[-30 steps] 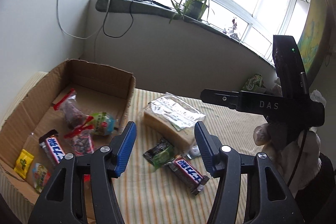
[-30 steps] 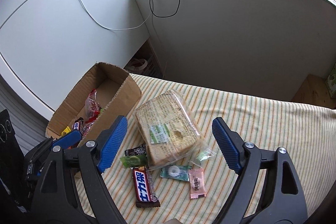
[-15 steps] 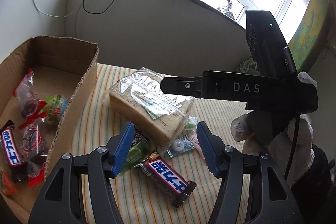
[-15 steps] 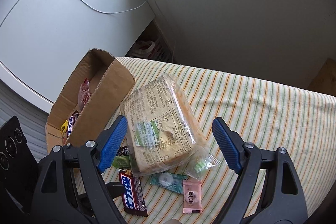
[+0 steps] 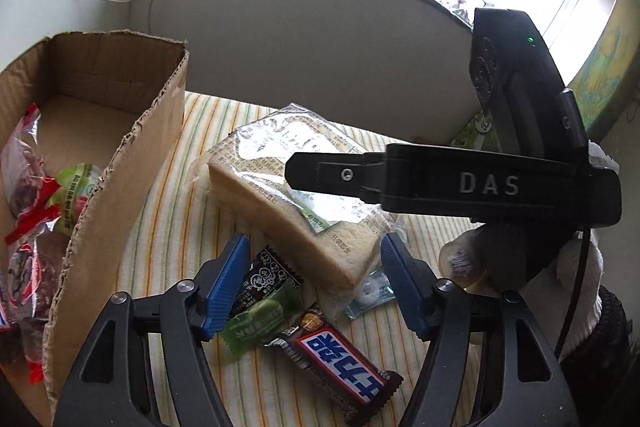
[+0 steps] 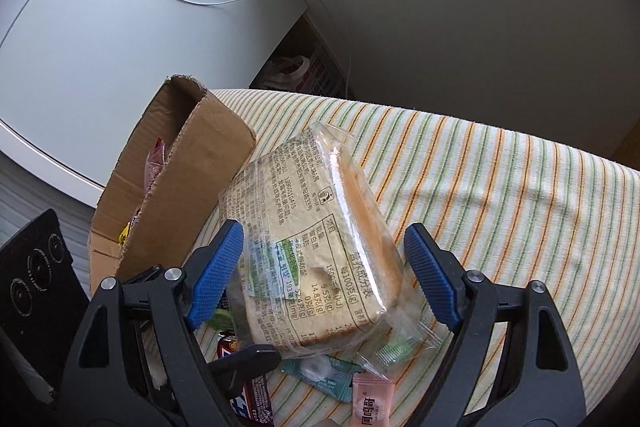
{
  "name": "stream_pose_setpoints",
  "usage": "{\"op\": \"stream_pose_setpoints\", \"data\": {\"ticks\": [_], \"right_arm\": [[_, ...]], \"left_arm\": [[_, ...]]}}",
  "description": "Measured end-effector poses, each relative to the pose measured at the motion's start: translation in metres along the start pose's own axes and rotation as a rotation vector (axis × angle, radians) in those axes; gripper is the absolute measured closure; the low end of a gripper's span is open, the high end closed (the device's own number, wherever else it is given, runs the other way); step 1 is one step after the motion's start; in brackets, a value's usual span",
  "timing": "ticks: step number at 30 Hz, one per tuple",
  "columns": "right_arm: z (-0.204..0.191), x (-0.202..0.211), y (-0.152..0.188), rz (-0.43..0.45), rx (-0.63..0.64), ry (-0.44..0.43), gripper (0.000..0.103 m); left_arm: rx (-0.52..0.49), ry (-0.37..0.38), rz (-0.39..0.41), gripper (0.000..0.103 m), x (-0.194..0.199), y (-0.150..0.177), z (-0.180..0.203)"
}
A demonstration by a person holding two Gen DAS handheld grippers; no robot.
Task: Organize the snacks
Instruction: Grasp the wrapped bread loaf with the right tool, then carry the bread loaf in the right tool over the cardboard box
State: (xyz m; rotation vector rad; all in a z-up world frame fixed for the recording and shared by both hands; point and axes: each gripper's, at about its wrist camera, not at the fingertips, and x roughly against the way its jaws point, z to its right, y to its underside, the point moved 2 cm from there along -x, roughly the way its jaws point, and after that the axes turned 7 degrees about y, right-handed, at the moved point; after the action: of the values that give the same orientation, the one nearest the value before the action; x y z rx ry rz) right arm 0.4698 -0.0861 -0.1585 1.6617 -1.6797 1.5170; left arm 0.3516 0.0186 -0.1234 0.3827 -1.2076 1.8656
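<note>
A clear-wrapped bread loaf (image 5: 280,187) lies on the striped cloth beside a cardboard box (image 5: 152,147). My left gripper (image 5: 313,243) hovers over the loaf's near corner. Its jaws are opening and the pads touch nothing. Below it lie a black-and-green candy packet (image 5: 260,299) and a brown chocolate bar (image 5: 340,363). My right gripper (image 6: 324,229) is open and straddles the bread loaf (image 6: 320,247) without pressing on it. A wrapped mint (image 6: 320,375) and a pink sachet (image 6: 372,403) lie at the loaf's near end.
The cardboard box (image 6: 208,155) holds red-trimmed snack bags (image 5: 24,195) and a green round sweet (image 5: 76,187). The right tool's black housing (image 5: 488,187) crosses the left view, held by a gloved hand (image 5: 472,263). A wall and window sill stand behind the table.
Both grippers have come down closer to the bread. The left view has swung from the box toward the loaf, and its jaws have widened. The right jaws keep the same width.
</note>
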Motion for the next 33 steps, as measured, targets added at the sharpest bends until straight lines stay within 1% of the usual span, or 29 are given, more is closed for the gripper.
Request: {"op": "stream_pose_setpoints", "data": {"ticks": [1, 4, 10, 13, 16, 19, 25, 33], "right_arm": [[0.000, 0.000, 0.001, -0.002, 0.000, 0.000, 0.023], [0.003, 0.003, 0.003, -0.006, -0.003, -0.004, 0.029], [0.004, 0.007, 0.009, -0.008, -0.021, -0.009, 0.035], [0.004, 0.009, 0.011, -0.007, -0.035, -0.011, 0.037], [0.001, 0.016, 0.014, 0.002, -0.039, -0.011, 0.038], [-0.003, 0.023, 0.015, 0.014, -0.039, -0.006, 0.039], [-0.022, 0.046, 0.016, 0.056, -0.015, 0.019, 0.040], [-0.061, 0.076, 0.016, 0.115, 0.039, 0.033, 0.040]], "left_arm": [[0.008, 0.008, -0.003, 0.035, -0.001, -0.001, -0.001], [-0.018, 0.003, 0.004, 0.035, -0.002, -0.003, 0.003], [-0.050, 0.022, -0.005, 0.035, -0.005, -0.001, 0.010], [-0.069, 0.017, 0.000, 0.036, -0.005, -0.004, 0.015], [-0.082, 0.012, 0.010, 0.037, -0.002, -0.007, 0.020], [-0.084, 0.025, 0.021, 0.037, 0.006, -0.007, 0.021], [-0.106, 0.036, 0.059, 0.038, 0.024, -0.010, 0.026], [-0.113, 0.083, 0.143, 0.038, 0.071, -0.009, 0.027]]}}
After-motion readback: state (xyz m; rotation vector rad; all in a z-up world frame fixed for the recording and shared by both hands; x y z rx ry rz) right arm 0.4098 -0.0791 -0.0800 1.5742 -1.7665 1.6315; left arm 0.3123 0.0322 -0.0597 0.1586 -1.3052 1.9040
